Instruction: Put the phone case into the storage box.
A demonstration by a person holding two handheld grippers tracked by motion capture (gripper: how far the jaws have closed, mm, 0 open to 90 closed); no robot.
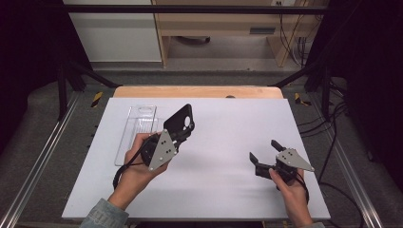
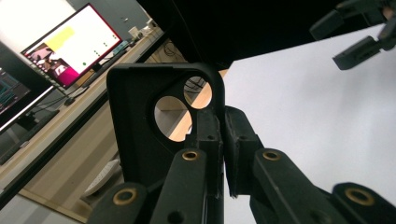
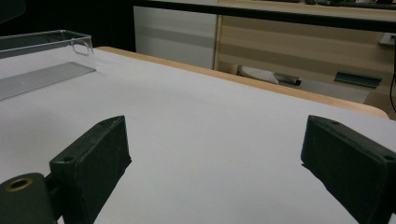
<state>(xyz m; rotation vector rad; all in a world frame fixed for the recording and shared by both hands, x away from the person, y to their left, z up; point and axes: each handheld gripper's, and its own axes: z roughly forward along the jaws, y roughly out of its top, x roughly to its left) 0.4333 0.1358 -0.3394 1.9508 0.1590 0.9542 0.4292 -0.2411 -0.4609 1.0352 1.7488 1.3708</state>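
Black phone case: one item, rigid shell, dark matt finish, with a camera cut-out of two round openings joined at one corner. Held clear of the table, tilted up and away from the person, above the left-centre of the white table top. In the left gripper view the black phone case stands upright in front of the camera, its inner face towards the lens, with the cut-out at the upper right of the shell.

Left gripper: jaws drawn together and clamped on the edge of the case just below the cut-out; in its own view the pads of the left gripper press the thin wall from both sides. The left hand grasps the gripper body, and the grey three-cornered plate faces upward.

Right gripper: jaws standing wide apart, nothing between them, low over the right part of the table, well apart from the case. In its own view the right gripper shows bare white surface between its two black pads. The right hand holds it from below and behind.

Clear plastic tray: flat, transparent, lying on the table's left part, just beside and partly behind the raised case. In the right gripper view the clear plastic tray sits at the far left.

Surroundings: wooden furniture beyond the table; a lit monitor off to the side.
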